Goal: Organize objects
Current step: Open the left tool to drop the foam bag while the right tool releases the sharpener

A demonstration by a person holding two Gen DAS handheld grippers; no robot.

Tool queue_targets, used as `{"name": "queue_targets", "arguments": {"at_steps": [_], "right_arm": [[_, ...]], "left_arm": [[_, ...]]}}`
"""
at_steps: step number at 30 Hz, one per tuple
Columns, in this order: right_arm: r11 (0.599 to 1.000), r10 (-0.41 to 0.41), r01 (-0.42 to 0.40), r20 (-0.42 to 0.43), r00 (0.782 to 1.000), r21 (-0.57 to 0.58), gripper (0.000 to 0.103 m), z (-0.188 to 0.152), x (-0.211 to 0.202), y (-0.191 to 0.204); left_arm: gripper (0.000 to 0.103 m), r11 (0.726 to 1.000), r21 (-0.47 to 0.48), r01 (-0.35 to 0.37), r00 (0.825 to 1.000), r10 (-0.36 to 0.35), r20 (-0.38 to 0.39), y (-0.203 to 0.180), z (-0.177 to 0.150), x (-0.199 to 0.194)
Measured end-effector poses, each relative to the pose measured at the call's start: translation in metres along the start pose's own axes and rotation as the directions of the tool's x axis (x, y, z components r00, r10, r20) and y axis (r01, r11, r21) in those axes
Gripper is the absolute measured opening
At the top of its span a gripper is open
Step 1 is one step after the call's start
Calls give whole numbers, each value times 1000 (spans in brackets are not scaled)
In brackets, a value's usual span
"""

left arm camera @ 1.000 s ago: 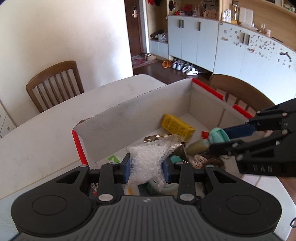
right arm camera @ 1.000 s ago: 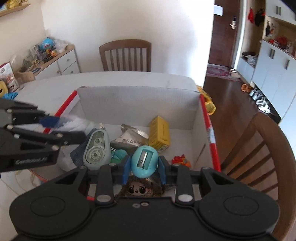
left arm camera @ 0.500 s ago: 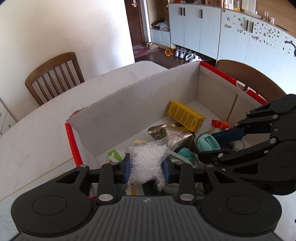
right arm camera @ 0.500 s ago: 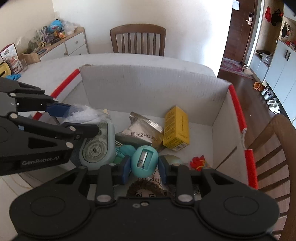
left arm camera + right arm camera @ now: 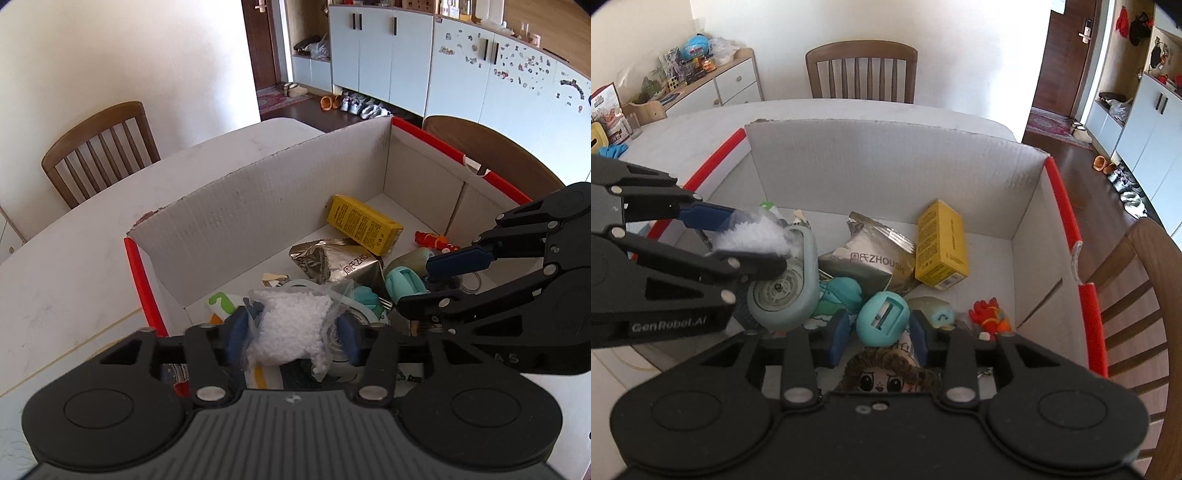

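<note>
Two grippers over the cardboard box (image 5: 886, 162) | left gripper (image 5: 290, 334) pinches bag of white granules (image 5: 288, 330) above its left end | right gripper (image 5: 881, 326) clamps teal sharpener (image 5: 882, 318) mid-box | risk: thin bag may slip or tear if squeezed unevenly

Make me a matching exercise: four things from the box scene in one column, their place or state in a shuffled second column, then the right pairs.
Things:
1. bag of white granules
2. teal pencil sharpener
3. yellow carton
4. doll

Places or states:
A. lying flat on the floor of the cardboard box, near its far wall
B. clamped in the left hand-held gripper
C. just below the right hand-held gripper, face up
D. clamped in the right hand-held gripper

Pairs: 1-B, 2-D, 3-A, 4-C
</note>
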State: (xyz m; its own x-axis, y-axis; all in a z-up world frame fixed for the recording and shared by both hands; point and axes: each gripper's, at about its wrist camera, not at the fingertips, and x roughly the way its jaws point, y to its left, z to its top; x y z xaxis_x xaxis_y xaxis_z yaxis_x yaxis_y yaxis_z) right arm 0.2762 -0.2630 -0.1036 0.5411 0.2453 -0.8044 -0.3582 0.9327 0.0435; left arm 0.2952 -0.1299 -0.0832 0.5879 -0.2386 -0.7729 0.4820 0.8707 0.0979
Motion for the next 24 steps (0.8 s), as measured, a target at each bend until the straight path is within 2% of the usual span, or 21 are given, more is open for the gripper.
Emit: {"name": "queue_targets", "arguments": {"at_steps": [1, 8, 12, 15, 24], "right_arm": [[1000, -1, 1, 3, 1000, 4, 37, 0, -2, 0], [1000, -12, 11, 45, 999, 29, 40, 0, -25, 2], [998, -21, 16, 80, 997, 53, 46, -1, -42, 5], [997, -34, 26, 111, 993, 71, 53, -3, -55, 9], [992, -57, 35, 190, 980, 119, 64, -7, -91, 27]], "left_arm": [[60, 1000, -1, 0, 1000, 0, 5, 0, -1, -2], [64, 1000, -15, 22, 999, -22, 46, 3, -5, -22], [65, 999, -25, 40, 996, -38, 80, 7, -6, -38], [70, 998, -26, 49, 993, -46, 105, 11, -8, -52], [79, 994, -31, 100, 979, -93, 181, 20, -13, -94]]}}
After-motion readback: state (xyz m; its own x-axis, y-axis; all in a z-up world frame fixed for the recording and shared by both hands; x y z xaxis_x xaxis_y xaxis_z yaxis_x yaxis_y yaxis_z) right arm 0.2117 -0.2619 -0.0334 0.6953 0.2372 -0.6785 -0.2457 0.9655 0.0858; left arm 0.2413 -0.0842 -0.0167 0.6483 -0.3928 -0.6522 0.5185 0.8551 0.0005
